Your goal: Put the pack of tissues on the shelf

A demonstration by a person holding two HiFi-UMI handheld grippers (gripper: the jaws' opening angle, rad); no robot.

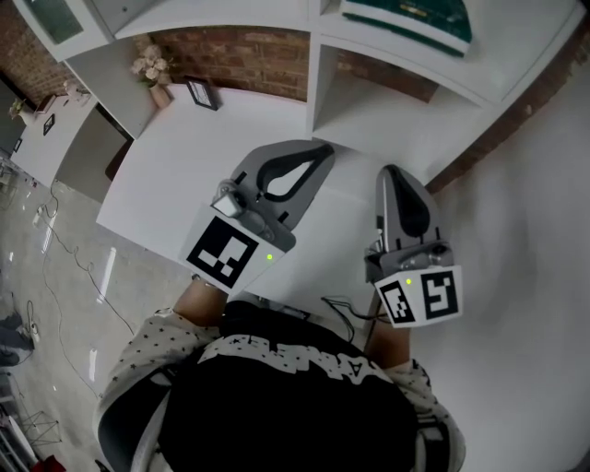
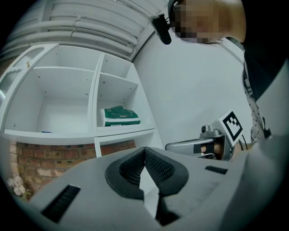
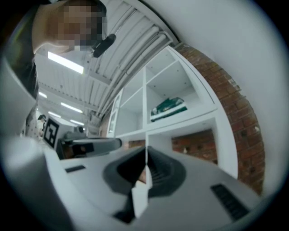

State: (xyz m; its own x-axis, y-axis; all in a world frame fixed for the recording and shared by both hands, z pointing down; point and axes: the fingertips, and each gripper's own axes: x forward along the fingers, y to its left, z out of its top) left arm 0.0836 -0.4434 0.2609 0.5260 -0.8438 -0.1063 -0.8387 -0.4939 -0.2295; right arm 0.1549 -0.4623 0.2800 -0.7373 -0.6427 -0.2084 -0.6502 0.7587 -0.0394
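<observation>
The pack of tissues [image 1: 408, 22], green and white, lies flat in a compartment of the white shelf [image 1: 323, 83] above the desk. It also shows in the left gripper view [image 2: 120, 116] and the right gripper view [image 3: 168, 108], resting on the shelf board. My left gripper [image 1: 323, 152] hovers over the desk below the shelf, its jaws shut on nothing [image 2: 144, 151]. Beside it on the right, my right gripper [image 1: 390, 172] is likewise shut and empty [image 3: 146, 152]. Both stand well away from the pack.
A white desk [image 1: 175, 166] runs along a brick wall [image 1: 249, 55]. On its far left stand a small vase of flowers [image 1: 153, 72] and a picture frame [image 1: 202, 93]. The shelf's other compartments [image 2: 63, 103] look bare. Cables lie on the floor [image 1: 64, 249].
</observation>
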